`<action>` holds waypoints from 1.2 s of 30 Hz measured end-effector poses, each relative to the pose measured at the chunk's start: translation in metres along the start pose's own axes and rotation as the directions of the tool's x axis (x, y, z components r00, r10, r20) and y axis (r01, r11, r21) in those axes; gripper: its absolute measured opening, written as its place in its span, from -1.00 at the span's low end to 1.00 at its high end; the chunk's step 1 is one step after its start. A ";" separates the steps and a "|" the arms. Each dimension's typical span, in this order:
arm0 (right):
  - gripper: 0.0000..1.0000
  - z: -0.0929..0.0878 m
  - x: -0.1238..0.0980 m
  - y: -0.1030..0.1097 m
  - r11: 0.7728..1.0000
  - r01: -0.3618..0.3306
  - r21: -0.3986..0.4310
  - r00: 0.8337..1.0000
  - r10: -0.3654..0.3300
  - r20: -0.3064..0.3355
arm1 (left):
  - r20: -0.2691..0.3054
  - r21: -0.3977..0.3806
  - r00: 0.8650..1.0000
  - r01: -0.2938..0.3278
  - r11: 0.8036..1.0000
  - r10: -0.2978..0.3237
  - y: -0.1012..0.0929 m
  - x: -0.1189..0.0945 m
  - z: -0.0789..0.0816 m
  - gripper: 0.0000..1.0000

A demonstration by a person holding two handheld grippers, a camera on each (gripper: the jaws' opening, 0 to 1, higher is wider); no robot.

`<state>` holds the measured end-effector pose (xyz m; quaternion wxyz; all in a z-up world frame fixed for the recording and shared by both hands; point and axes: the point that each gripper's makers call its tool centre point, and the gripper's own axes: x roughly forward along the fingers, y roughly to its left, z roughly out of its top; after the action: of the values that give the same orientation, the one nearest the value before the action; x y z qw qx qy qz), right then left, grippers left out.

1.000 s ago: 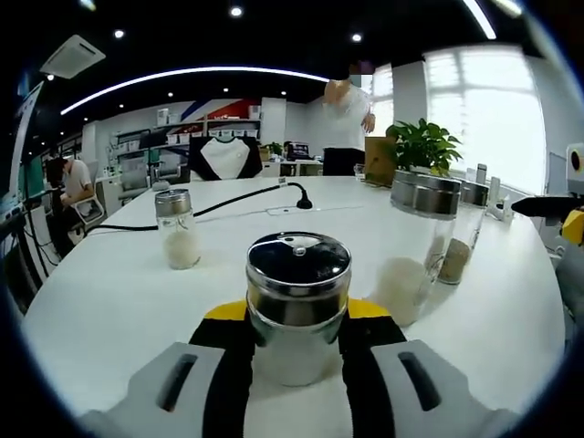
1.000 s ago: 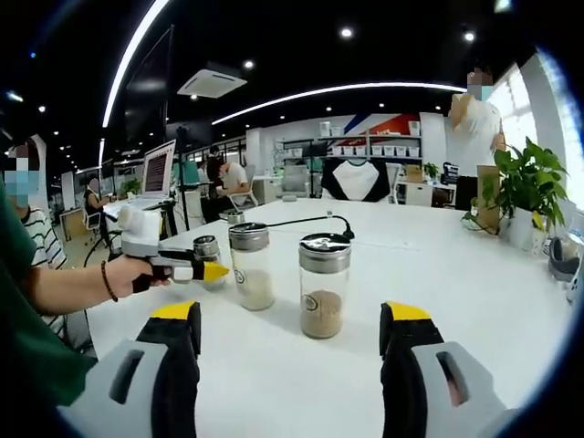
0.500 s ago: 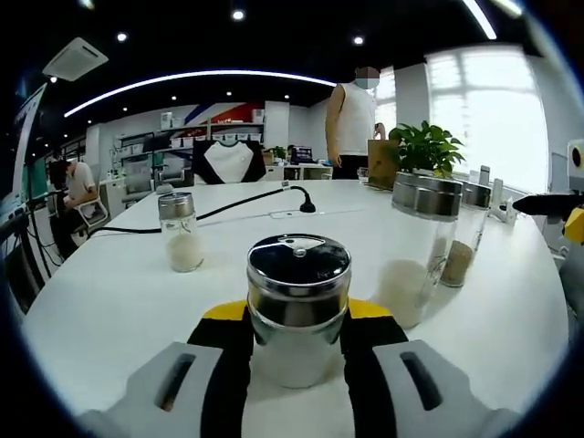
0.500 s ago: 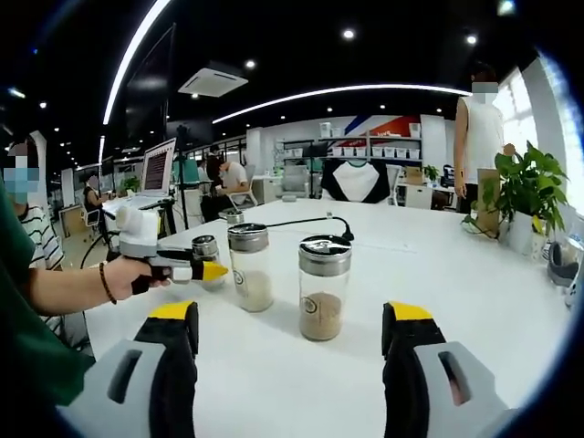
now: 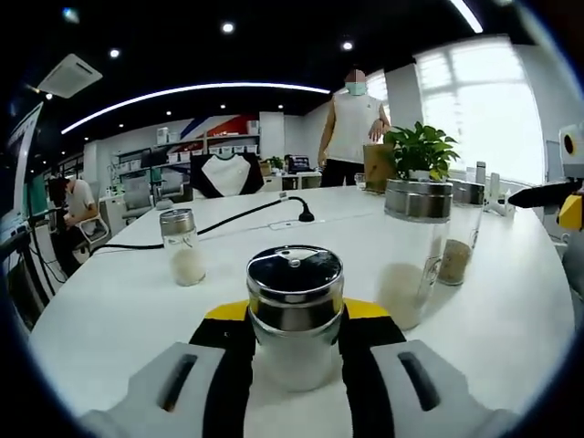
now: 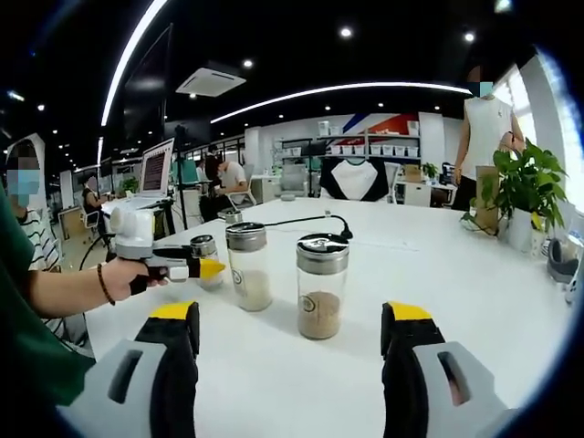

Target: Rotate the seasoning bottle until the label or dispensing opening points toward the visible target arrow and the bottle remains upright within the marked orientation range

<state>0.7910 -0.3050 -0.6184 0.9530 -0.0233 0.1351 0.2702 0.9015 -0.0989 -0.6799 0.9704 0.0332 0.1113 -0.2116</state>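
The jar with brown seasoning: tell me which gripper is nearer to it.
Right. The right gripper is open, facing the jar with brown seasoning, which stands just ahead of it. The left gripper is shut on a small silver-lidded jar, two jars away.

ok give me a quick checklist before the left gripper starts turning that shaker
1. Left gripper closed on the steel-lidded seasoning shaker: ok, both jaws sit against its sides.
2. Shaker upright on the white table: ok, lid looks level.
3. Target arrow or orientation marks located: cannot tell, none can be made out on the table.
4. Label or opening direction: cannot tell; a small mark shows on the lid top, its facing unclear.
5. Neighbours clear of the turn: ok, the jar of white powder stands apart to the side, the small shaker farther off.
6. Right gripper out of the way: ok, open, with the brown-spice jar ahead, untouched.
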 end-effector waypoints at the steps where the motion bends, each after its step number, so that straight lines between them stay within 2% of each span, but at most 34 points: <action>1: 0.67 0.000 0.000 0.000 1.000 0.000 0.000 1.000 0.000 0.000 | 0.000 0.000 1.000 0.003 1.000 -0.003 0.000 0.000 0.000 -0.26; 6: 0.67 -0.002 0.002 0.000 1.000 -0.003 0.000 1.000 0.003 -0.007 | -0.001 0.004 1.000 0.027 1.000 -0.027 -0.001 0.000 0.000 -0.26; 12: 0.66 -0.003 0.002 0.000 1.000 -0.003 -0.009 1.000 0.003 -0.004 | -0.008 0.017 0.996 0.092 0.996 -0.092 -0.003 0.001 0.000 -0.26; 19: 0.65 -0.004 0.001 0.000 1.000 -0.003 -0.004 1.000 0.003 -0.007 | -0.009 0.040 0.981 0.194 0.980 -0.194 -0.005 0.000 -0.001 -0.26; 26: 0.65 0.000 0.002 0.003 1.000 -0.008 -0.020 1.000 0.008 0.010 | -0.024 0.063 0.956 0.295 0.954 -0.294 -0.008 0.000 -0.001 -0.26; 30: 0.64 -0.002 0.003 0.003 1.000 -0.008 -0.017 1.000 0.008 0.001 | -0.037 0.082 0.934 0.356 0.931 -0.354 -0.010 0.003 0.000 -0.26; 33: 0.64 -0.003 0.003 0.004 1.000 -0.012 -0.018 1.000 0.012 -0.007 | -0.078 0.106 0.907 0.420 0.901 -0.414 -0.013 0.003 -0.002 -0.26; 36: 0.62 -0.003 0.003 0.004 1.000 -0.012 -0.013 1.000 0.011 -0.007 | -0.092 0.114 0.881 0.472 0.874 -0.464 -0.015 0.004 -0.002 -0.26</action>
<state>0.7908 -0.3001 -0.6226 0.9507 -0.0297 0.1369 0.2765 0.8987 -0.1143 -0.6826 0.8822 0.0763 0.1314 -0.4457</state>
